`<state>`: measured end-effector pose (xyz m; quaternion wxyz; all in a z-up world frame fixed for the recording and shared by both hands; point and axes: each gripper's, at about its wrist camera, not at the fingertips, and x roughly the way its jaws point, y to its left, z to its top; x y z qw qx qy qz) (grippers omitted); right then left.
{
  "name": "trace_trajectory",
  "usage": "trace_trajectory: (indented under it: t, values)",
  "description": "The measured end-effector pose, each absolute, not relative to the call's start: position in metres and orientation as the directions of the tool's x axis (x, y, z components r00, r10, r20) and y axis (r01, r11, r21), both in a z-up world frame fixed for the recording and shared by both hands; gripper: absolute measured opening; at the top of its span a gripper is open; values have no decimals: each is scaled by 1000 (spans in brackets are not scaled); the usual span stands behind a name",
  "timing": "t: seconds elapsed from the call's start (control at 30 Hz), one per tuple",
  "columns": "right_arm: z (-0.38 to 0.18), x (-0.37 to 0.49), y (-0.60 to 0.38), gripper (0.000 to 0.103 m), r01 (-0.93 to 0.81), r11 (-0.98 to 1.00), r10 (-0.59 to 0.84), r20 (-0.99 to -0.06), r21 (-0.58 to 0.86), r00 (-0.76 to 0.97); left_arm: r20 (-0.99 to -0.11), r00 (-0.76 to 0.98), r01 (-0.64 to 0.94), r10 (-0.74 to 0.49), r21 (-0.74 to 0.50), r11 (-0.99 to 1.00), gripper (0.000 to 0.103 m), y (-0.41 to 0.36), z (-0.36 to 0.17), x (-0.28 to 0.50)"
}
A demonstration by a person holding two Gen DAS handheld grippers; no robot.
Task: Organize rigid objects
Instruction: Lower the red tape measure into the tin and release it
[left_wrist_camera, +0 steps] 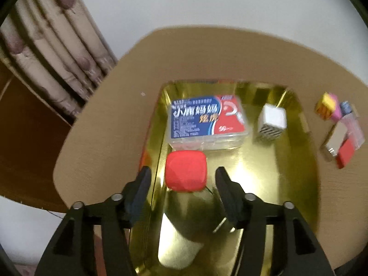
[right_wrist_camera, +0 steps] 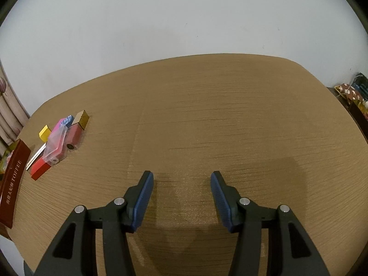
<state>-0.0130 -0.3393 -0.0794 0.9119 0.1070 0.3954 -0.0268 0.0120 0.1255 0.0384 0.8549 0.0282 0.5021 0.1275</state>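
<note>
White wall and patterned curtain [left_wrist_camera: 57, 53] back the wooden surface [right_wrist_camera: 207, 119]. On it, the gold tray [left_wrist_camera: 296, 161] holds a floss box [left_wrist_camera: 207, 122] and red block [left_wrist_camera: 185, 171]. Both the left gripper [left_wrist_camera: 182, 179] above and the right gripper [right_wrist_camera: 181, 181] hover, jaws spread.

home room, patterned curtain [left_wrist_camera: 53, 53], plain white wall [right_wrist_camera: 184, 16], round wooden table [right_wrist_camera: 207, 115]

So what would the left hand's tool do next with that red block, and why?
Probably lift straight up and away. The left gripper is open, its fingers on either side of the red block with gaps showing, and the block looks already set in the gold tray beside the floss box. More small items wait on the table, so fetching one seems next.
</note>
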Motion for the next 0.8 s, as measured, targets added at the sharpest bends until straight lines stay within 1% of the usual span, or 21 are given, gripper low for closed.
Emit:
trace_trajectory:
  t: [0.03,0.07,0.1,0.17,0.2,0.27,0.47,0.53,0.7,0.8]
  values:
    - [-80,-12,-338,53,133,976,33,-728,170,685,-835,492,-195,247,171,966,61,119,47,3]
    - [-79,-13,-339,53,133,977,30,-728,166,685,-811,531,-196,247,166,966,66,110,58,-11]
    - [-79,-12,-338,53,134,978,25,-729,159,684,-795,556,-195,245,161,967,69,104,64,-21]
    - [-80,-11,-335,53,135,979,18,-731,151,682,-761,610,-197,223,127,972,78,88,76,-48]
    - [-80,-10,-334,53,135,980,14,-732,144,681,-745,640,-185,188,88,979,79,77,81,-67]
    - [-81,-9,-332,53,135,982,8,-734,135,679,-742,656,-157,141,48,986,84,63,81,-90]
    - [-82,-6,-323,53,133,986,-16,-740,100,673,-759,646,-137,80,-12,991,84,35,60,-142]
    - [-78,-8,-316,53,105,990,-7,-729,89,684,-771,633,-141,72,-23,990,84,28,53,-153]
    - [-63,-11,-283,53,-44,983,160,-711,179,685,-795,604,-139,57,-35,990,84,30,33,-165]
    - [-53,2,-263,53,-80,971,221,-717,226,661,-799,600,-129,39,-49,990,84,29,29,-166]
